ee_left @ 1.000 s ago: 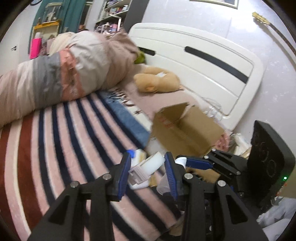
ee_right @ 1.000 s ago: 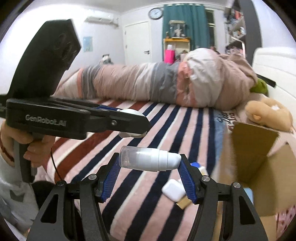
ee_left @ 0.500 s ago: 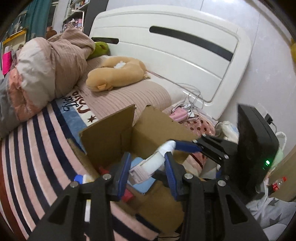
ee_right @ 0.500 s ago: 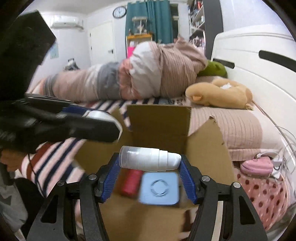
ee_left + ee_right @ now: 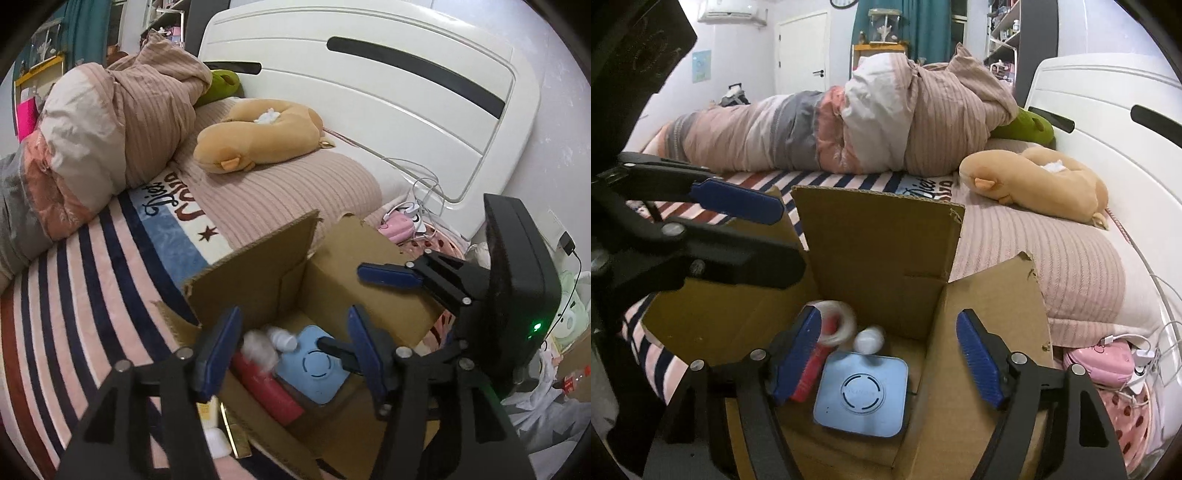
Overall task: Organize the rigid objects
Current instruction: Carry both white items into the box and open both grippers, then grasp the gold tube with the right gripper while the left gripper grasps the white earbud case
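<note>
With both my left gripper and right gripper spread empty above the box, bottle and roll inside, I'd lift straight up, avoiding flaps.

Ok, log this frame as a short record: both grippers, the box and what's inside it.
left gripper: open, empty, above box
right gripper: open, empty, above box
cardboard box: on bed, flaps up
contents: blue square device, red cylinder, white bottle, blurred tape roll
outside box: small white items on striped blanket
</note>
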### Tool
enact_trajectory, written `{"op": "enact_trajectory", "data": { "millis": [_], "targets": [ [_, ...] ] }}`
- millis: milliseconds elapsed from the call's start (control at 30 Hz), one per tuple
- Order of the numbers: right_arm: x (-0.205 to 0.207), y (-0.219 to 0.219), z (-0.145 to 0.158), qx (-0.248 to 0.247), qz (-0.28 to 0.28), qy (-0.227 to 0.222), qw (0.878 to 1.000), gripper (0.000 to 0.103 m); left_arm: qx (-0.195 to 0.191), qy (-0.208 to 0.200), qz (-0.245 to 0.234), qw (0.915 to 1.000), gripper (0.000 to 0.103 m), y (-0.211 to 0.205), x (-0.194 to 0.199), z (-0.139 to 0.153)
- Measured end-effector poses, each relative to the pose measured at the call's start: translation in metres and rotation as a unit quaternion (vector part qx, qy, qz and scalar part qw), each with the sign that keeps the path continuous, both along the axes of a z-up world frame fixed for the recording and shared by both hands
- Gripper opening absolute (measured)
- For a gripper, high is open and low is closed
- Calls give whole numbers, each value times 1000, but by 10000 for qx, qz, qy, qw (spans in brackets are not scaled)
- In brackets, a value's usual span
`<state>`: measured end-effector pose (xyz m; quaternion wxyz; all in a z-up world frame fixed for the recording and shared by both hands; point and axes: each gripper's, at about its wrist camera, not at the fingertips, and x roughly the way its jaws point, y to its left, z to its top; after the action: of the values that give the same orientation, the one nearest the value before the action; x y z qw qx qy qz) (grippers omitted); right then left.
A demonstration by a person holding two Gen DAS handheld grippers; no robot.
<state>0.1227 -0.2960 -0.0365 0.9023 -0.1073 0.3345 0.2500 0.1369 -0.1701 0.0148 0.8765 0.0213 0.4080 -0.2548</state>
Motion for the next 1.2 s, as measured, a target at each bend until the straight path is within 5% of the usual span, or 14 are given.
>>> {"op": "enact_trajectory", "data": {
  "millis": [467, 767, 967, 1200],
  "targets": [
    [-51, 22, 36, 389, 222, -145, 9989, 73, 60, -418, 538, 9977, 68, 66, -47, 30],
    [-109, 70, 57, 806, 786, -334, 9931, 73, 216, -391, 915, 9948, 69, 129, -78, 8],
    [-123, 122, 34, 653, 1123, 19, 9915, 72, 179, -121, 982, 9949, 69, 165, -84, -32],
    [-112, 173, -29, 387, 1024, 720, 9914, 59, -122, 412, 901, 9950, 69, 183, -73, -88]
  ]
}}
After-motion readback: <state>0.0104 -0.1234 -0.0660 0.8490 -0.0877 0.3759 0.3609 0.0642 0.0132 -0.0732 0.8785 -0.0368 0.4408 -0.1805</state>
